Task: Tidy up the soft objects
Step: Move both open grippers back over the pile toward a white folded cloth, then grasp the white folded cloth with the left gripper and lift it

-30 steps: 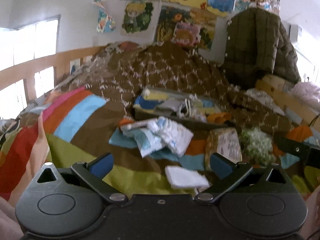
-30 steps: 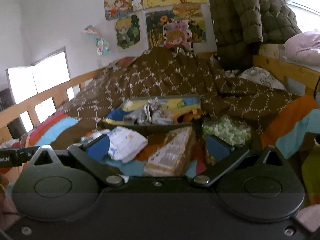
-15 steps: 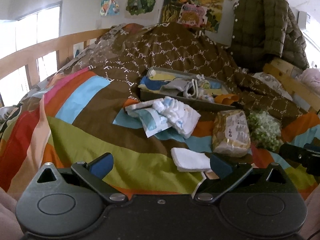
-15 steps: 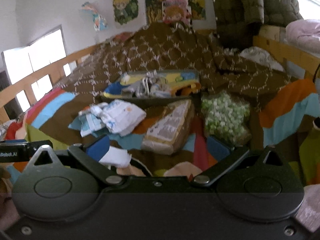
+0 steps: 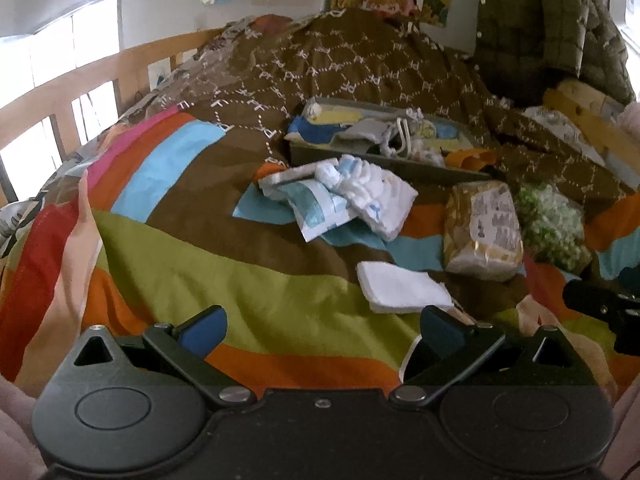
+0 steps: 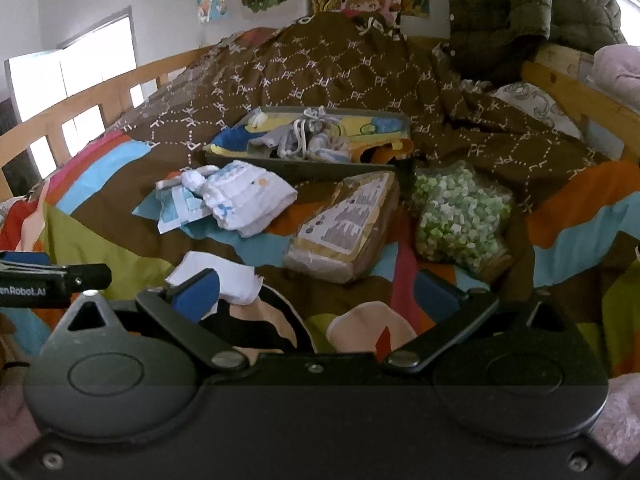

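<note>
Repeated white "PF" monogram across the brown quilt point(image 6: 360, 80), partial white lettering "enRobot.AI" on the left gripper point(image 6: 24, 291) left of the quilt, packet label point(image 6: 352, 220) print below it unreadable

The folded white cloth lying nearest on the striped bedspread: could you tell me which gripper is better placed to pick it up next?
Probably the left. The folded white cloth lies just ahead of the open left gripper, toward its right finger. For the open right gripper, the cloth sits behind its left finger, off the centreline.
</note>
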`<state>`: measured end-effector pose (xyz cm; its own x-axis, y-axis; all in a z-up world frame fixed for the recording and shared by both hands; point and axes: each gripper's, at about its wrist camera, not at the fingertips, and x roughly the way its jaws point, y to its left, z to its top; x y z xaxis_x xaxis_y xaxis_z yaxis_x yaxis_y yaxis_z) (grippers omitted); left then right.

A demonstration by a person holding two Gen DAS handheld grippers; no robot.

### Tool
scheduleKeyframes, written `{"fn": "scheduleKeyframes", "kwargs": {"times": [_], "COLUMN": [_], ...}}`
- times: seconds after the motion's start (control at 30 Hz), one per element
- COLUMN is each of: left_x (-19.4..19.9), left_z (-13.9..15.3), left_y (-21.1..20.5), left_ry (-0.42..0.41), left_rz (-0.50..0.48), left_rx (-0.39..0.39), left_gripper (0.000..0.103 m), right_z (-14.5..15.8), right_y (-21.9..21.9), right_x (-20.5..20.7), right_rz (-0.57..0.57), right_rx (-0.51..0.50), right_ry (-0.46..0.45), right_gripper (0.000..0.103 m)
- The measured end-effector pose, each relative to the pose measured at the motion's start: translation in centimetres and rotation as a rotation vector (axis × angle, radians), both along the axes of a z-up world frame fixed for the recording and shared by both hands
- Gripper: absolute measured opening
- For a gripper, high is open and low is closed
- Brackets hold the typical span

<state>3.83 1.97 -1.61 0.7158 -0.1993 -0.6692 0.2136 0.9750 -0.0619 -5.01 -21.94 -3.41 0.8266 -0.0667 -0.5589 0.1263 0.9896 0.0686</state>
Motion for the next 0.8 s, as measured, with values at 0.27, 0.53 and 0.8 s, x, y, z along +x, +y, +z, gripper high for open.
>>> {"fn": "scheduleKeyframes", "kwargs": {"times": [0.27,0.53,0.8], "left_x": [0.8,2.2,4.1], "left_z": [-0.7,-1.1,-1.9], "left_y": [-0.6,-0.4,-1.0], "left_ry": [0.052,0.105,0.152], "left_rz": [-0.035,-0.03,-0.056], "left_rx": [0.015,-0.05,-0.095], "left_gripper": [0.102,0.102,0.102], "right_z": [-1.2,-2.0,-2.4], "right_y": [-0.3,-0.6,-0.6], "right_x": [1.5,3.0,5.5], "right_rz": [-0.006,0.001,0.049], "right_rx": [0.015,0.037,0.051], "right_ry": [0.046,0.074,0.094], "right_gripper": [0.103,0.103,0.103]}}
